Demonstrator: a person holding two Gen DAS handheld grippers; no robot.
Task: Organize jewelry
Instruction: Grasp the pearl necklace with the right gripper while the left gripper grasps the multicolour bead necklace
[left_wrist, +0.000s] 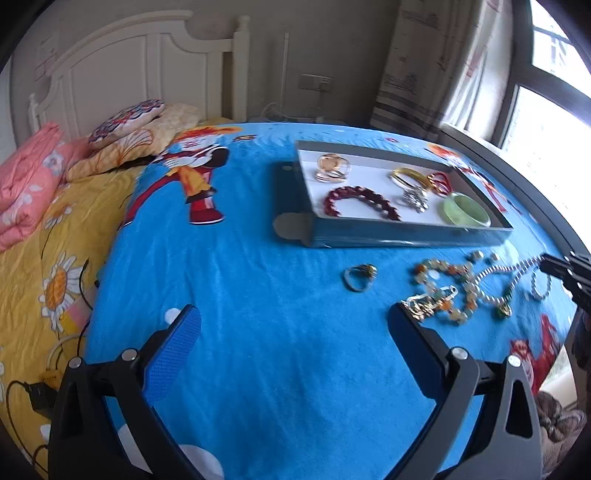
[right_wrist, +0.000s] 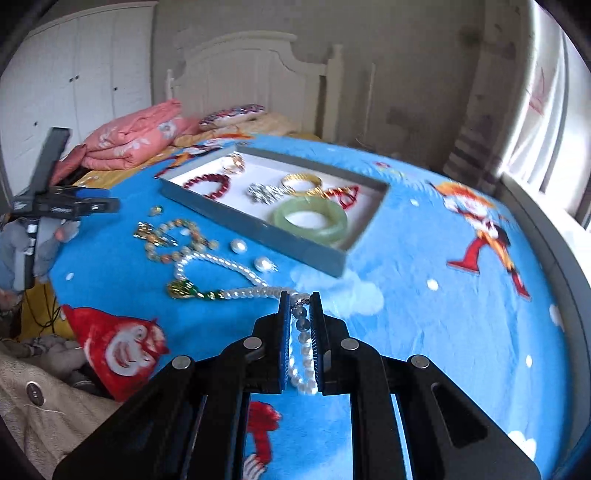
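Observation:
My right gripper (right_wrist: 299, 298) is shut on one end of a pearl necklace (right_wrist: 221, 263), whose green and gold pendant (right_wrist: 181, 290) still lies on the blue blanket. The same pearl necklace (left_wrist: 517, 275) runs to the right gripper (left_wrist: 565, 267) at the frame's right edge. My left gripper (left_wrist: 295, 325) hovers open over bare blanket with nothing between its fingers. Behind it, a grey tray (left_wrist: 406, 238) holds a red bead bracelet (left_wrist: 360, 203), a green jade bangle (left_wrist: 466, 211), gold bangles (left_wrist: 410, 175) and a silver brooch (left_wrist: 415, 199). A ring (left_wrist: 358, 278) and a stone bead necklace (left_wrist: 448, 290) lie loose.
Two loose pearl earrings (right_wrist: 238, 245) lie between the necklace and the tray (right_wrist: 258, 230). A folded pink quilt (right_wrist: 136, 134) and pillows (left_wrist: 125, 122) sit by the white headboard (left_wrist: 147, 62). A gloved hand (right_wrist: 48, 240) holds the left gripper (right_wrist: 103, 205). A window (left_wrist: 546, 110) is on the right.

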